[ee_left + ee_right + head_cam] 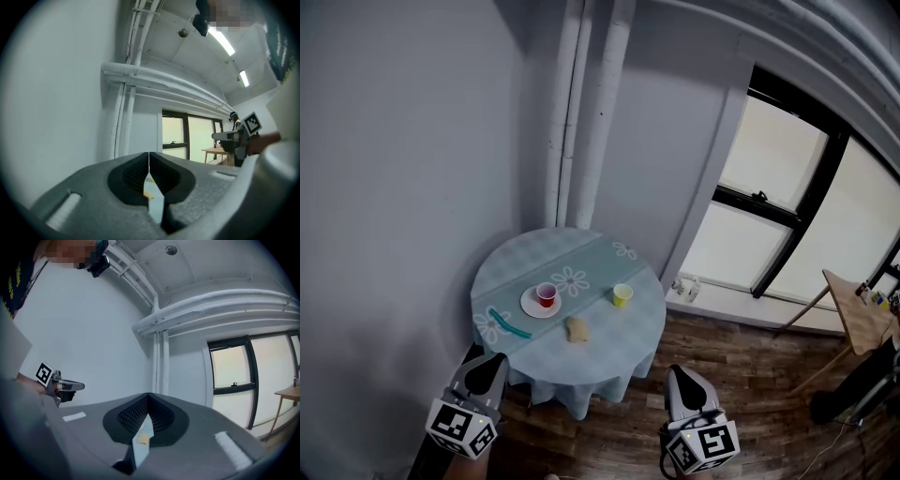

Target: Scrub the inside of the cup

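A red cup stands on a white saucer on a small round table with a pale blue flowered cloth. A yellow cup stands to its right. A tan sponge lies in front of them, and a teal brush lies at the table's left. My left gripper and right gripper hang low, short of the table's near edge. Both are shut and empty. In the gripper views the left gripper's jaws and the right gripper's jaws meet, and only slivers of the tablecloth and sponge show between them.
White pipes run up the wall corner behind the table. A dark-framed window fills the right wall. A wooden table stands at the far right on the wood floor.
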Demonstrator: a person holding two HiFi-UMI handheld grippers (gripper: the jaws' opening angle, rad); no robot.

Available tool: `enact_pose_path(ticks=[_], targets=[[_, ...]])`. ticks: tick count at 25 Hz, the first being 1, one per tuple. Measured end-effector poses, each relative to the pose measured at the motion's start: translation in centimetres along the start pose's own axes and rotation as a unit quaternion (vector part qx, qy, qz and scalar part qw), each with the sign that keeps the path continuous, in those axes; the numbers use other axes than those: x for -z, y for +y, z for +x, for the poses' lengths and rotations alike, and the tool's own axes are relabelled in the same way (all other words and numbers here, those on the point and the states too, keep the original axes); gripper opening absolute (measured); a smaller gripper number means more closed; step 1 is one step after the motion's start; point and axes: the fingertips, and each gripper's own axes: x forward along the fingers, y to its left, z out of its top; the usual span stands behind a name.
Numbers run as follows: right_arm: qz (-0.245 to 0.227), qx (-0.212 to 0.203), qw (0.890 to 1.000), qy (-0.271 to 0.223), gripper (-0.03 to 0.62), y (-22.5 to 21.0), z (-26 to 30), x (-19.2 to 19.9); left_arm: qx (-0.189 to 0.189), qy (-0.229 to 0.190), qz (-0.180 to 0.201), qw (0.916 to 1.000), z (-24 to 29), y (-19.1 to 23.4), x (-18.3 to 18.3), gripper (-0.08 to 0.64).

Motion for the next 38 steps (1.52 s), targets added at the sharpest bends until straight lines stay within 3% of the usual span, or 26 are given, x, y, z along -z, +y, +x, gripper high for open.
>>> enact_pose_path(ticks=[5,11,19,29,38], targets=[[0.003,0.002,1.000,-0.009,0.006,1.3,2.3,0.0,0.006,-0.002,-0.001,1.0000,0.9,2.5,0.2,0.002],[-0.004,0.010,1.000,0.015,0.005,2.3,3.9,1.6,0.005,0.000,-0.004,1.0000,1.3,4.8,1.0,0.003],[0.000,0.006,1.000,0.026,0.006,2.6,6.0,2.1,0.012,0.009,-0.011,0.9998,2.6,5.9,2.1,0.003],[-0.003,-0.015,1.000,0.019,0.005,1.2,11.6,2.5,0.008,0.006,-0.007,0.9999,6.9,7.8,2.5,0.003],[-0.004,-0.038,0.999,0.021,0.005,-2.8,18.6,2.2,-0.008,0.003,-0.013,0.9999,13.6,9.5,1.7,0.005]])
